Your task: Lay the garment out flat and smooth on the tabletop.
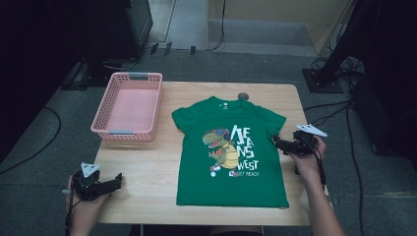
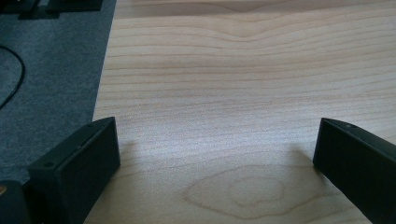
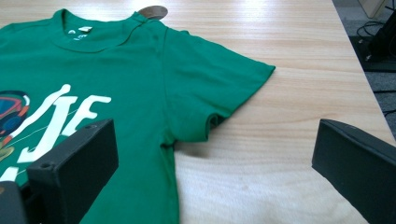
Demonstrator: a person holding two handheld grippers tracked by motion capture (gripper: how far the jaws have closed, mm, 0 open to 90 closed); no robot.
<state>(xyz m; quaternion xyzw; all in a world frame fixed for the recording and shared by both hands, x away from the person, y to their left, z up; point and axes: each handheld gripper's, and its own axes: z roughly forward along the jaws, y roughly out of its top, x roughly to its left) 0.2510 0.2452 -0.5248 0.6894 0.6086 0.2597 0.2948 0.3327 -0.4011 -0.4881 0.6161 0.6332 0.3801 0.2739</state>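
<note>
The green T-shirt lay flat mid-table, collar away from me. My right gripper, jaws apart, sat just beside its right sleeve; my left gripper, also spread, was well off its hem.

both forearms come in from the near edge of the worktop, one at each side. the left hand holds the left claw low at the worktop's near left corner, jaws pointing toward the far right, its grey plate on top. in the left claw view its jaws stand wide apart over bare wood with nothing between them. the right hand holds the right claw at the worktop's right edge, jaws pointing left toward the worktop's middle. in the right claw view its jaws also stand wide apart, gripping nothing.
</note>
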